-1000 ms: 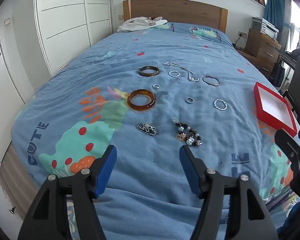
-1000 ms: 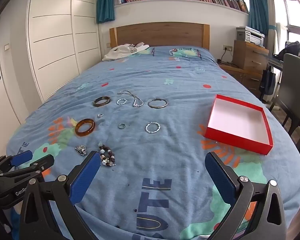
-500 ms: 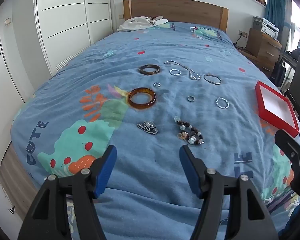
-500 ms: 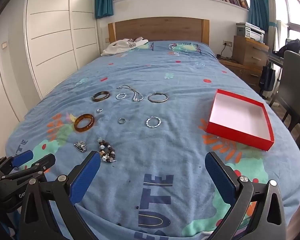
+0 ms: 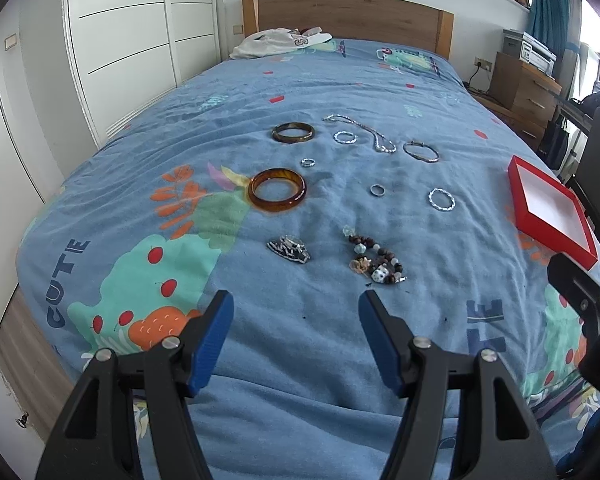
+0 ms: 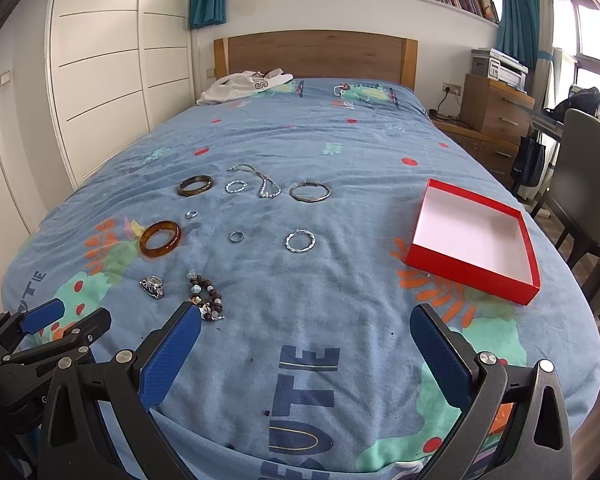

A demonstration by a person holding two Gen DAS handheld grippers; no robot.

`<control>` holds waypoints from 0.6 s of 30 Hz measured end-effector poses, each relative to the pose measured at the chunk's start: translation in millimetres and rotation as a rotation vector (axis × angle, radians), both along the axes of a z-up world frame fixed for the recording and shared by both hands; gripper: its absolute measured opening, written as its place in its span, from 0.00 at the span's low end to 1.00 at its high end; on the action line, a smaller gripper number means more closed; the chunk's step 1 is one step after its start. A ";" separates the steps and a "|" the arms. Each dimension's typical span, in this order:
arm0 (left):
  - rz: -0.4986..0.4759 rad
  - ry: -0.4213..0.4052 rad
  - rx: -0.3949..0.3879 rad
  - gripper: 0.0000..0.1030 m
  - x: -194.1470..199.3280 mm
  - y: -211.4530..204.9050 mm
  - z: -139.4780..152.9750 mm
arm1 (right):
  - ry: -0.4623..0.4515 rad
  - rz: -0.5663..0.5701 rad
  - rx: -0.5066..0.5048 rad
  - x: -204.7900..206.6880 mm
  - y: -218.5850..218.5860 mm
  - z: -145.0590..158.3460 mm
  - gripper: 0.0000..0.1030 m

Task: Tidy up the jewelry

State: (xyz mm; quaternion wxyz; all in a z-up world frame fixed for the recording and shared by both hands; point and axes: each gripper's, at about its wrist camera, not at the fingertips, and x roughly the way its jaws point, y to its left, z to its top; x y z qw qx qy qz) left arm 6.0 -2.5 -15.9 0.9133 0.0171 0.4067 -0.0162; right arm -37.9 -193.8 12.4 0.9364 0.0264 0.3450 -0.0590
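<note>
Jewelry lies spread on a blue bedspread (image 5: 340,92): an amber bangle (image 5: 277,195), a darker bangle (image 5: 293,132), a silver necklace (image 5: 374,138), several silver rings and bracelets, a small watch (image 5: 290,249) and a beaded bracelet (image 5: 374,262). An empty red box (image 6: 474,238) with a white inside sits at the right. My left gripper (image 5: 296,304) is open and empty, hovering near the bed's foot, short of the watch and beads. My right gripper (image 6: 306,320) is open wide and empty, above the bed's foot; the left gripper shows at its lower left (image 6: 48,328).
White wardrobe doors (image 6: 108,80) run along the left side. A wooden headboard (image 6: 316,54) with white clothing (image 6: 244,84) is at the far end. A wooden dresser (image 6: 496,114) and a dark chair (image 6: 588,184) stand at the right.
Both views have shifted slightly upward and back; the jewelry sits a little lower in the right wrist view. Both grippers stay open and nothing on the bed has moved.
</note>
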 end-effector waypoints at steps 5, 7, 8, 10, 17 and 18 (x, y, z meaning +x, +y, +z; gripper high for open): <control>0.001 0.020 0.003 0.61 1.7 0.1 -4.3 | 0.006 -0.001 0.005 0.4 -0.7 -0.5 0.99; 0.001 0.028 0.000 0.61 2.8 0.7 -5.2 | 0.008 0.001 0.006 0.8 -0.1 -1.2 0.99; 0.001 0.031 -0.002 0.61 3.2 1.0 -5.3 | 0.012 0.001 0.007 1.3 -0.1 -1.7 0.99; -0.004 0.040 -0.005 0.61 4.5 1.3 -5.9 | 0.015 0.003 0.010 2.0 0.0 -2.6 0.99; -0.010 0.043 -0.009 0.61 6.7 2.3 -6.0 | 0.040 0.010 0.028 6.7 0.5 -5.4 0.99; -0.010 0.044 -0.010 0.61 7.1 2.5 -5.9 | 0.045 0.011 0.030 7.4 0.6 -5.4 0.99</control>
